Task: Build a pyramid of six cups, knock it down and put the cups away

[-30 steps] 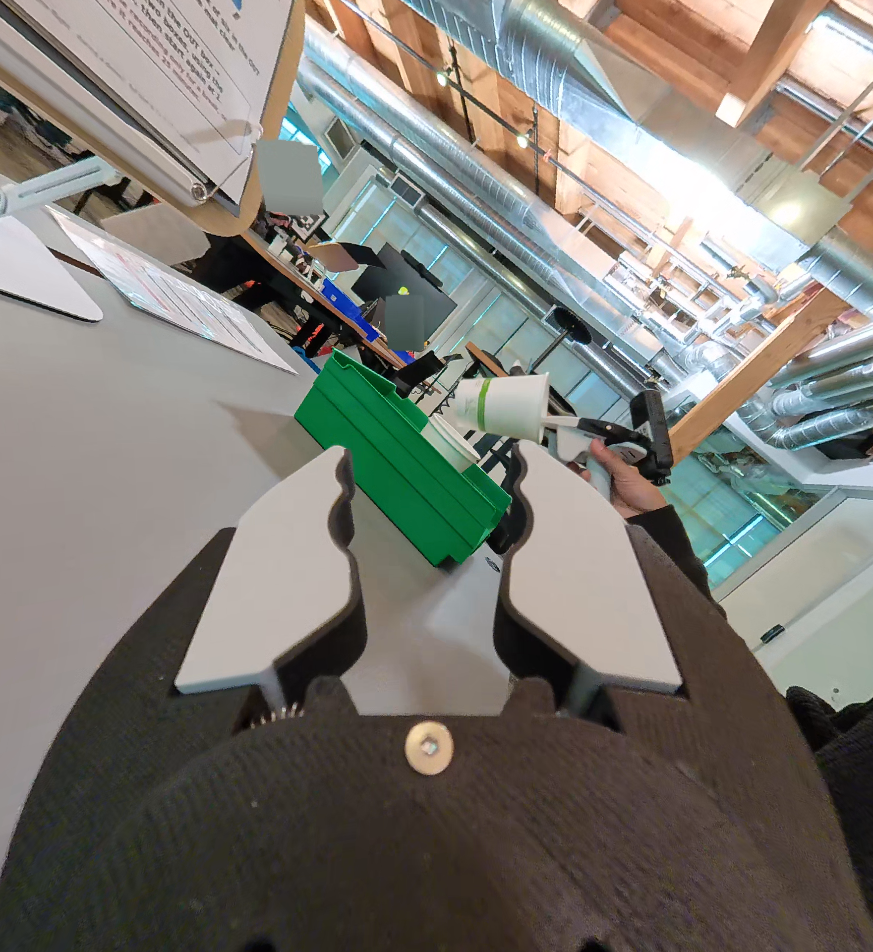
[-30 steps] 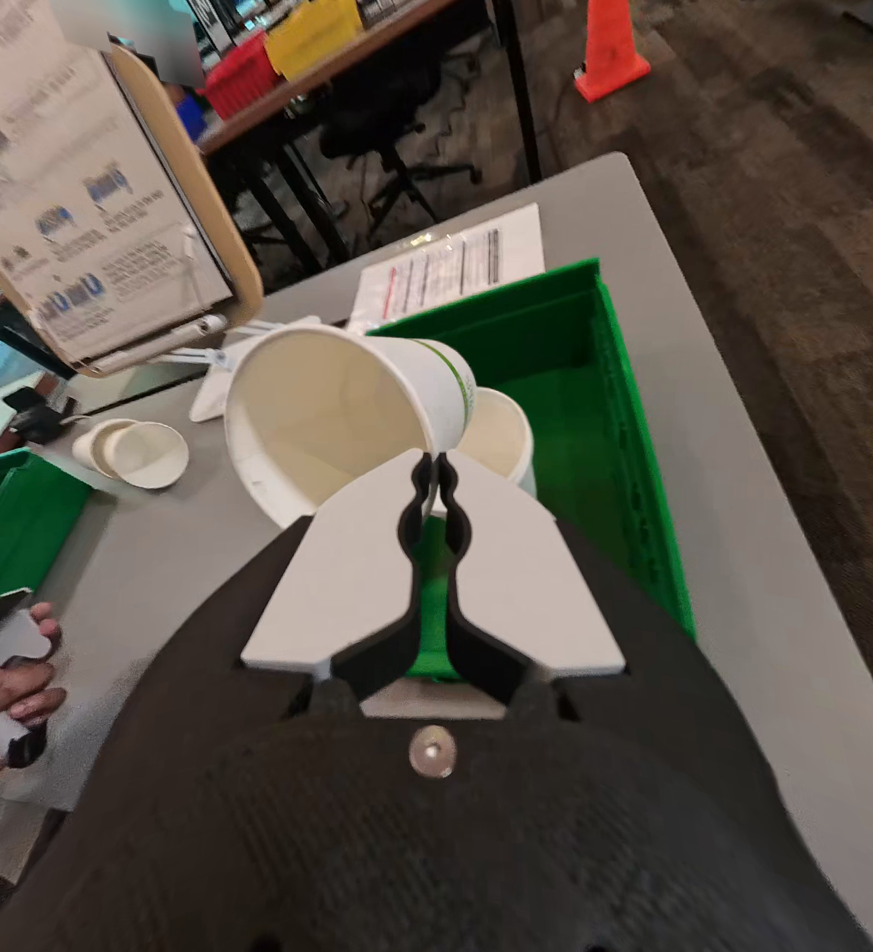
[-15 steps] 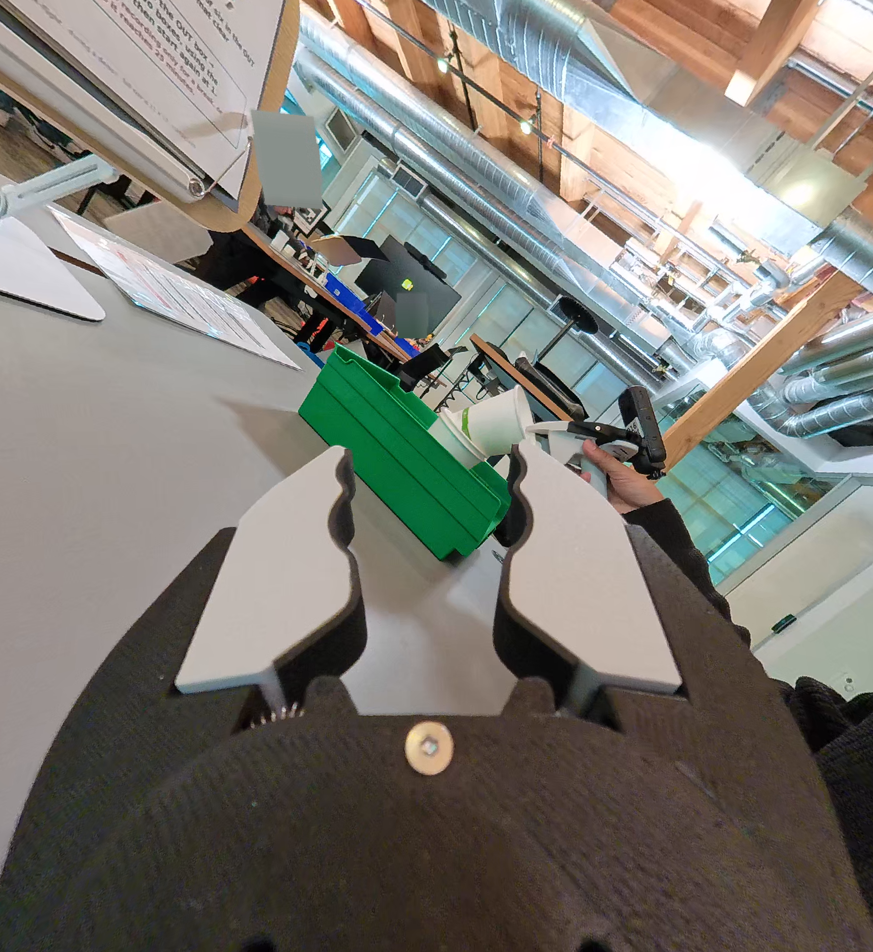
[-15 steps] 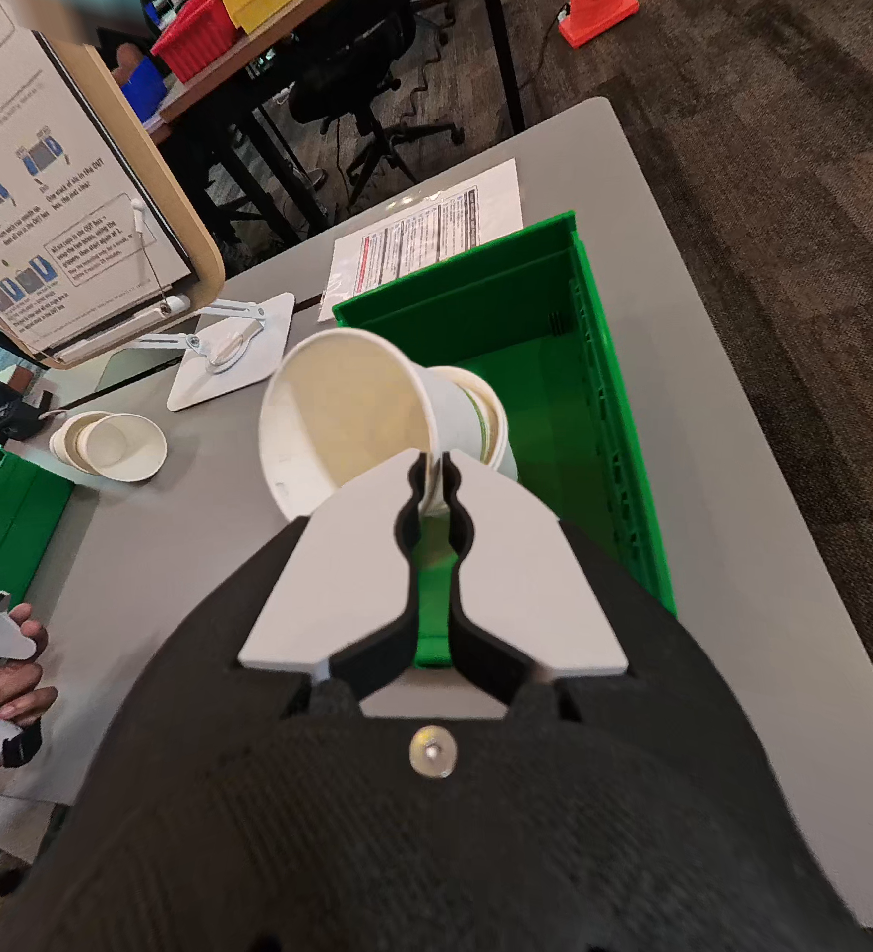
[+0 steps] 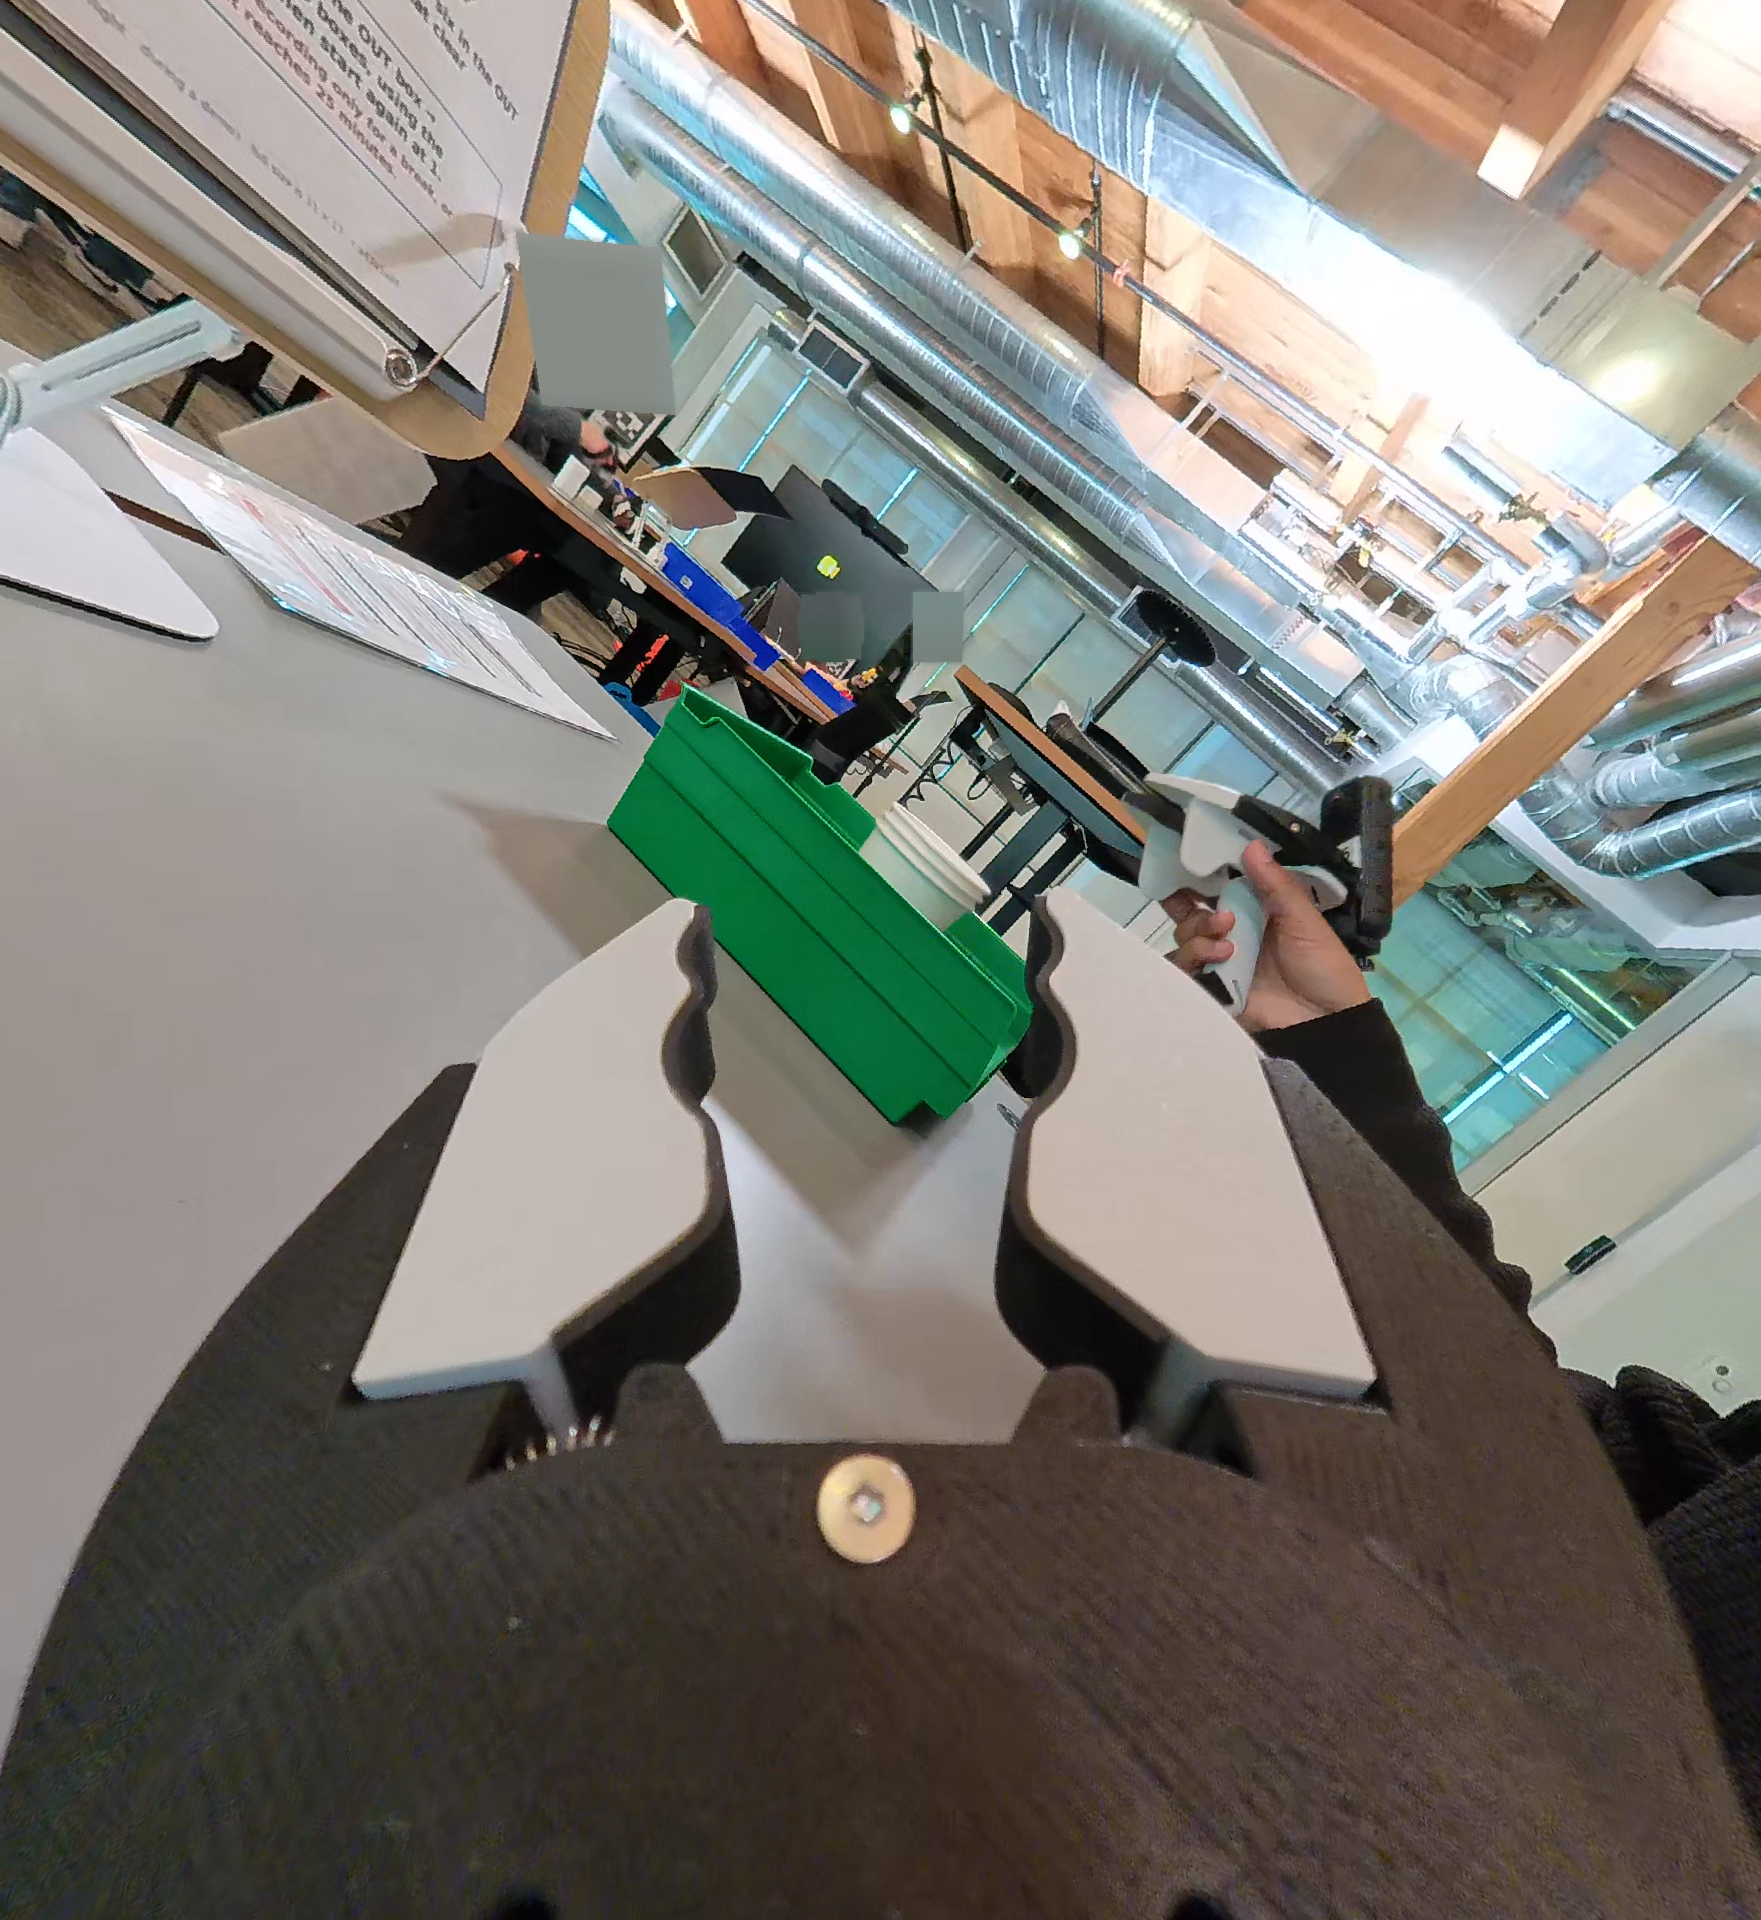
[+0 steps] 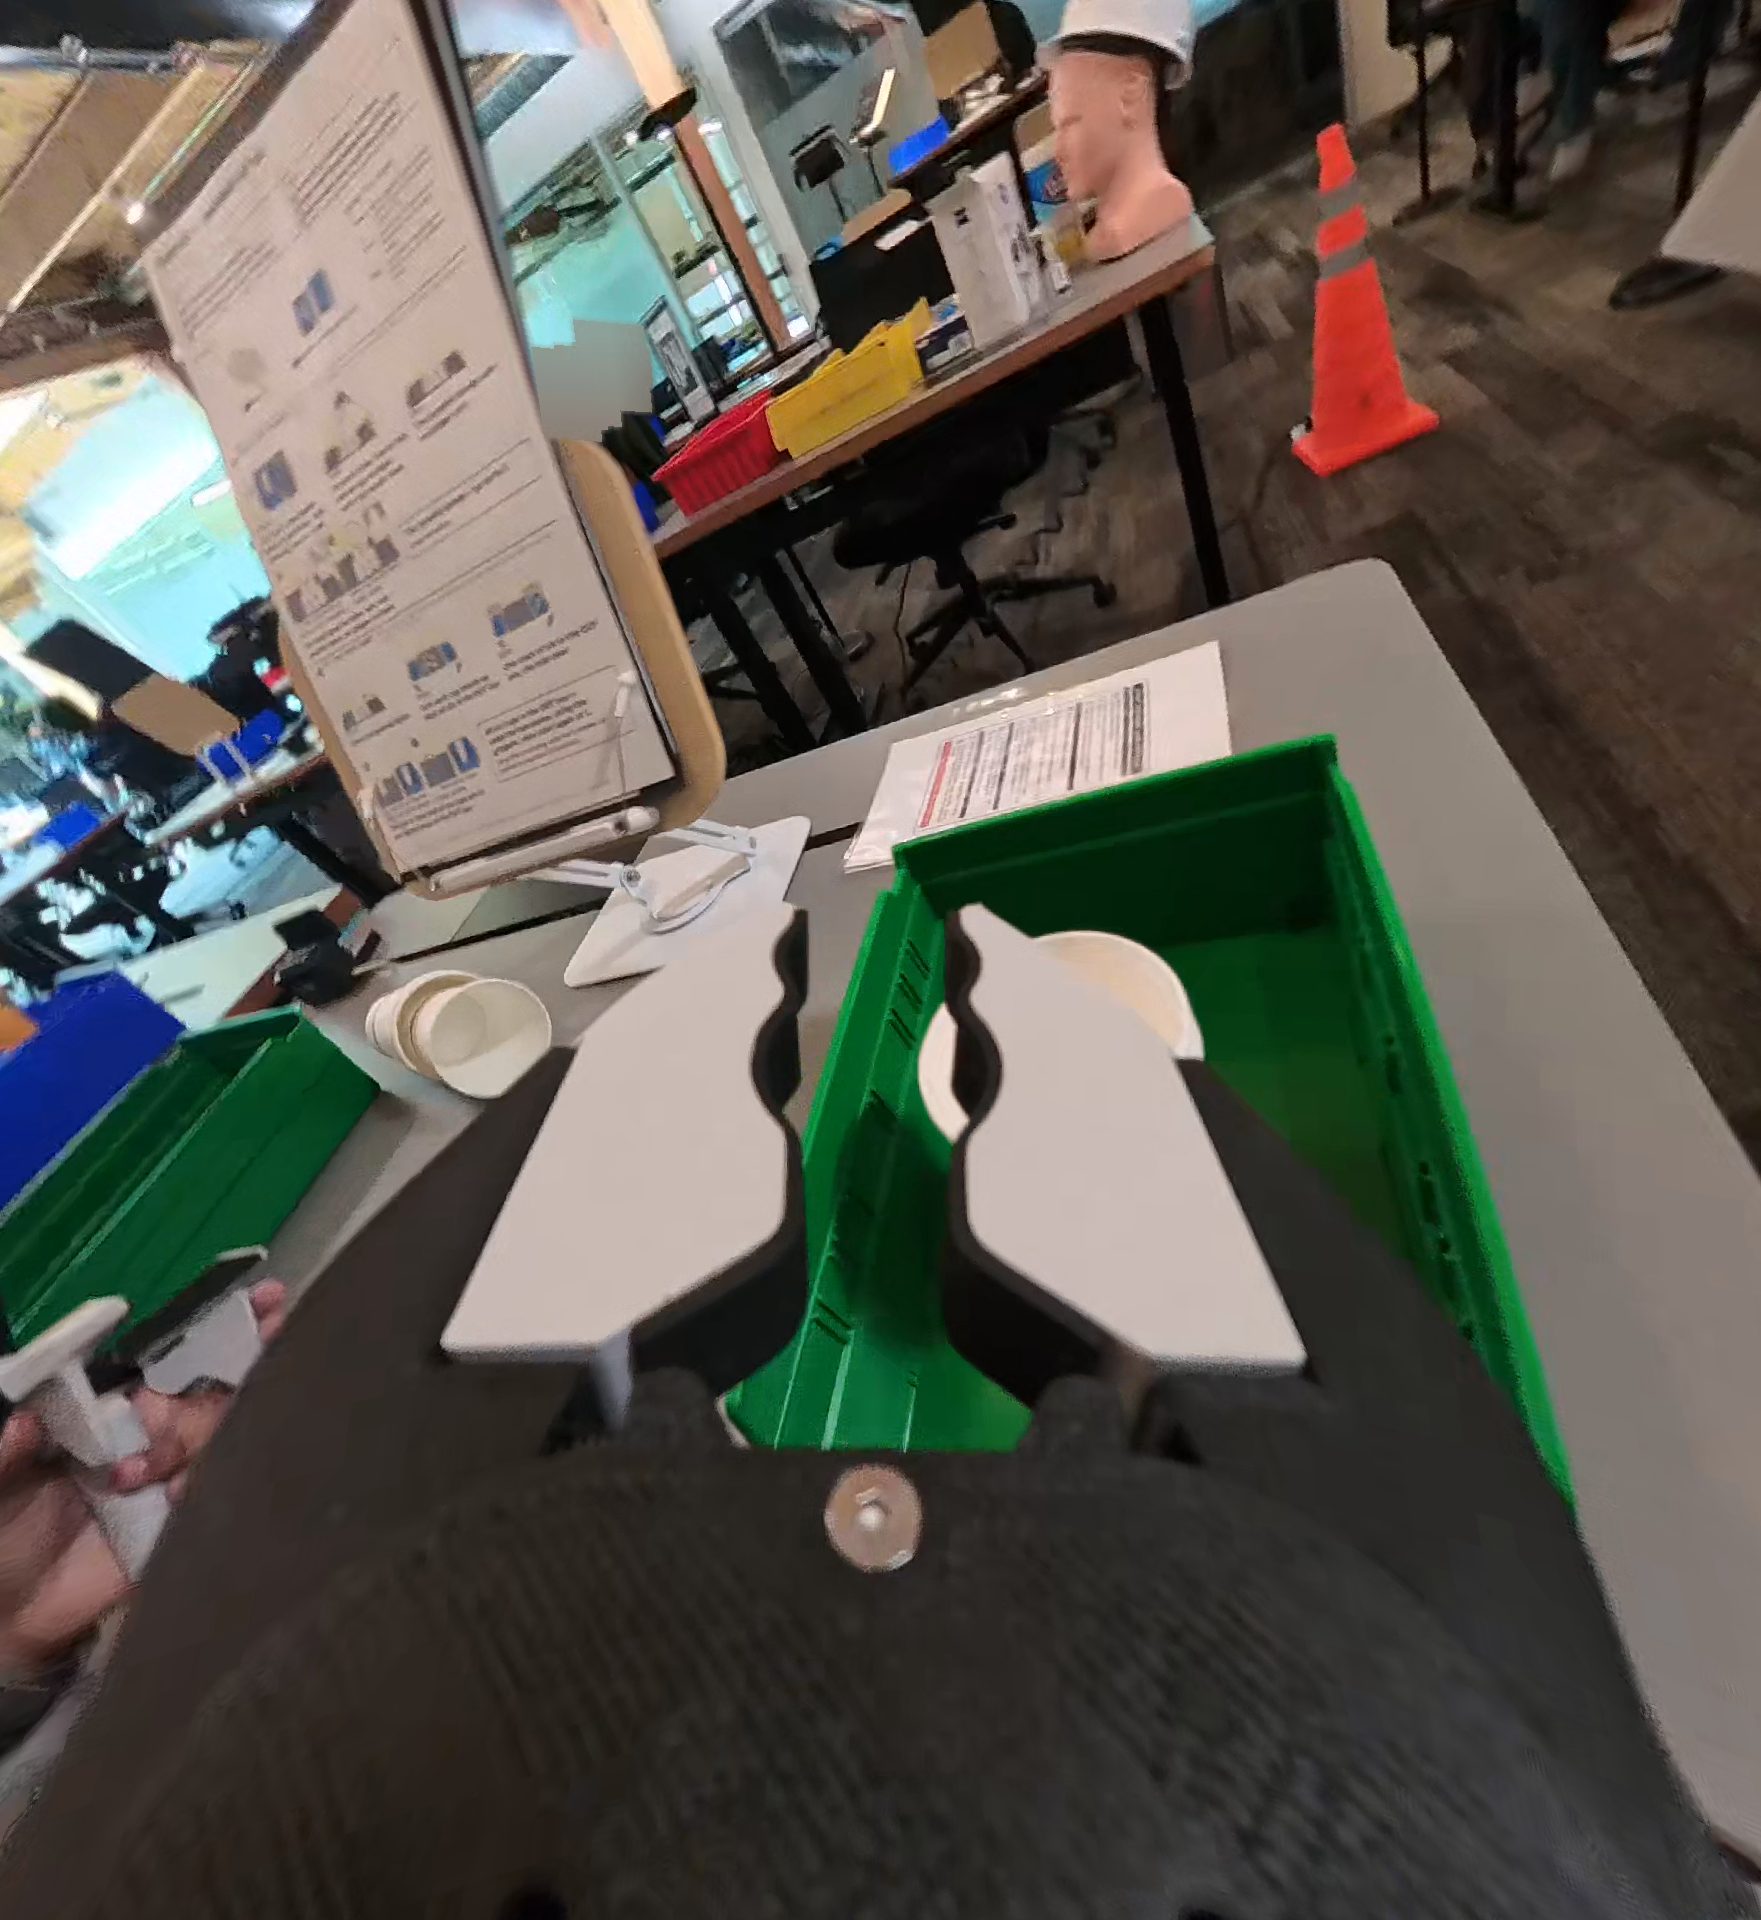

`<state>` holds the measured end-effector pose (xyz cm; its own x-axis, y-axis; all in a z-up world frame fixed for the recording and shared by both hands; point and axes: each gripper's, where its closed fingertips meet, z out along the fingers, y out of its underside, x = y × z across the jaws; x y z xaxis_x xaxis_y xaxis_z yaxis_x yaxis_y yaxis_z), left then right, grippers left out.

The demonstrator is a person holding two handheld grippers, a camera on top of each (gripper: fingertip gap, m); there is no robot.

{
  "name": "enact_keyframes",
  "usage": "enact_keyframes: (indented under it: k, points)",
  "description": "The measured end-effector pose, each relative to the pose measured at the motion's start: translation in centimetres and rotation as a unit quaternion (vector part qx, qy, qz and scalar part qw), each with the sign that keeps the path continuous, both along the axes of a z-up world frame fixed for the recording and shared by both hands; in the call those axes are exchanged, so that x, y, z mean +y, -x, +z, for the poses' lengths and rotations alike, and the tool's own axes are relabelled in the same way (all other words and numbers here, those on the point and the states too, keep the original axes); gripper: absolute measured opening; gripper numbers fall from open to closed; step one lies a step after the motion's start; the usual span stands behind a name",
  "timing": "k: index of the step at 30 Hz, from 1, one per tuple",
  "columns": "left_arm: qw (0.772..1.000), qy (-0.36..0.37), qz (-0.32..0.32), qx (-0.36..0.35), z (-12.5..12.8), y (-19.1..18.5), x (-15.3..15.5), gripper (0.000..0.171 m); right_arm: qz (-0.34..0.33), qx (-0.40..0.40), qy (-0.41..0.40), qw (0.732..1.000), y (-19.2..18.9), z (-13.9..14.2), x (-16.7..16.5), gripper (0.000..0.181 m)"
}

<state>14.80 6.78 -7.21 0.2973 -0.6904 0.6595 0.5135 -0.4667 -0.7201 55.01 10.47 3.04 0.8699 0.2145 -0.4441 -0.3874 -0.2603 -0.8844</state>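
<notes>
the right gripper (image 6: 876, 951) is hanging released and empty just above the green bin (image 6: 1349, 862), whose long axis is running straight ahead of it; the stacked paper cups (image 6: 1115, 971) are standing inside, slightly right of the fingertips. the left gripper (image 5: 865, 925), also released, is idling farther off over the grey table (image 5: 180, 935).

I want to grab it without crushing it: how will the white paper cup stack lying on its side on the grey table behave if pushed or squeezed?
The white paper cup stack lies on its side on the grey table, so a push would probably roll it in a curve. Thin paper walls look light and likely to dent; nesting may stiffen them somewhat.
</notes>
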Motion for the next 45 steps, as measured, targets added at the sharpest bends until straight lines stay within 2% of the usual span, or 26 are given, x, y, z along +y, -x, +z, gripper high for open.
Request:
enact_keyframes:
  k: [6,9,11,14,16,20,23,25,28,30,33,35,37,41,45]
  points:
    - [1.0,0.001,0.001,0.002,-0.1,0.0,0.1,0.059,0.049,-0.125,-0.057,0.989,5.7,1.7,-0.4,0.025]
    - [1.0,0.001,0.003,0.006,-0.2,0.0,0.2,0.059,0.074,-0.205,-0.115,0.969,10.2,2.3,-0.6,0.029]
    - [1.0,0.002,0.005,0.007,-0.3,0.1,0.3,0.059,0.094,-0.247,-0.134,0.955,13.6,1.6,-0.7,0.033]
    - [1.0,0.005,0.01,0.007,-0.3,0.3,0.4,0.059,0.121,-0.264,-0.147,0.945,18.4,-0.4,-0.8,0.035]
    - [1.0,0.007,0.014,0.007,-0.4,0.5,0.6,0.059,0.16,-0.238,-0.144,0.947,22.1,-2.4,-1.1,0.035]
    - [0.999,0.018,0.047,0.01,-0.6,1.3,1.3,0.059,0.257,-0.137,-0.097,0.952,29.8,-8.8,-2.7,0.042]
    - [0.993,0.044,0.103,0.019,-1.5,3.0,2.6,0.058,0.319,-0.145,-0.045,0.935,34.2,-13.6,-4.0,0.047]
    - [0.988,0.067,0.136,0.021,-2.3,4.3,3.4,0.059,0.342,-0.183,-0.044,0.921,36.2,-14.8,-4.5,0.048]
    - [0.982,0.08,0.17,0.027,-2.9,5.7,4.0,0.059,0.339,-0.209,-0.073,0.914,37.6,-15.0,-4.2,0.047]
    - [0.978,0.081,0.187,0.039,-3.1,6.4,4.0,0.059,0.338,-0.196,-0.072,0.918,38.1,-14.9,-3.3,0.049]
    - [0.974,0.082,0.203,0.063,-3.5,7.2,3.3,0.058,0.336,-0.134,-0.035,0.932,38.8,-14.9,-0.9,0.058]
    - [0.971,0.081,0.212,0.077,-3.7,7.7,2.8,0.058,0.317,-0.093,-0.025,0.943,39.6,-14.6,1.7,0.067]
    - [0.968,0.078,0.222,0.087,-3.8,8.4,2.2,0.057,0.286,-0.09,-0.033,0.953,40.5,-14.5,5.0,0.071]
    - [0.961,0.075,0.245,0.102,-3.8,9.9,1.0,0.057,0.294,-0.141,-0.04,0.945,43.9,-15.6,10.3,0.06]
    - [0.953,0.072,0.272,0.115,-4.0,11.9,-0.3,0.056,0.344,-0.108,0.008,0.933,47.8,-16.8,12.9,0.062]
